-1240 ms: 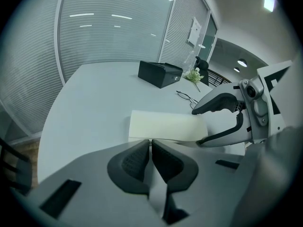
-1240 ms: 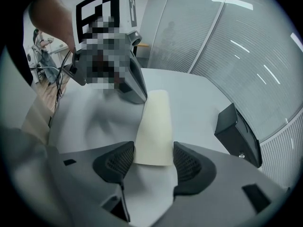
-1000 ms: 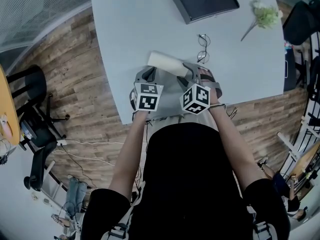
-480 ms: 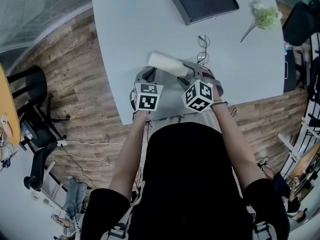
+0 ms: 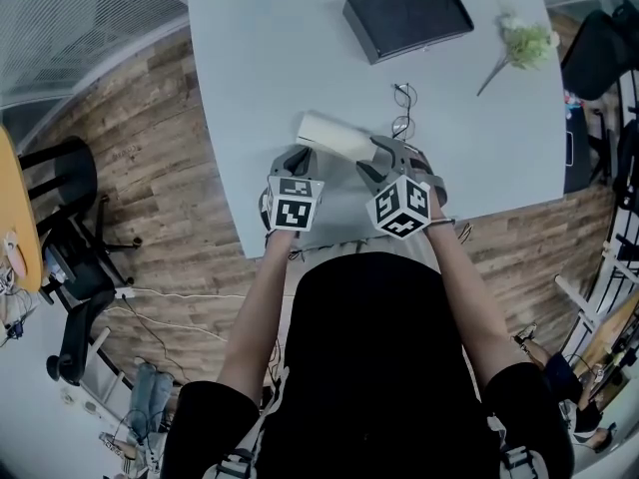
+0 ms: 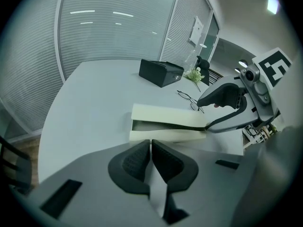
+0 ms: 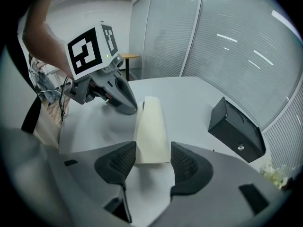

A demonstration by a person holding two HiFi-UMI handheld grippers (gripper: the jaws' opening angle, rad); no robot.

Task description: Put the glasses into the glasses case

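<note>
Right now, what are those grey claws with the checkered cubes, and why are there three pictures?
A person holds a tool called a gripper in each hand. One camera sits on the person's head, looking down; one rides on each gripper. On the table lie a cream glasses case, the glasses, a black box and a flower sprig. The left gripper is shut and empty. On the right gripper the jaws have just been closing around the case's end, not squeezing it yet.
</note>
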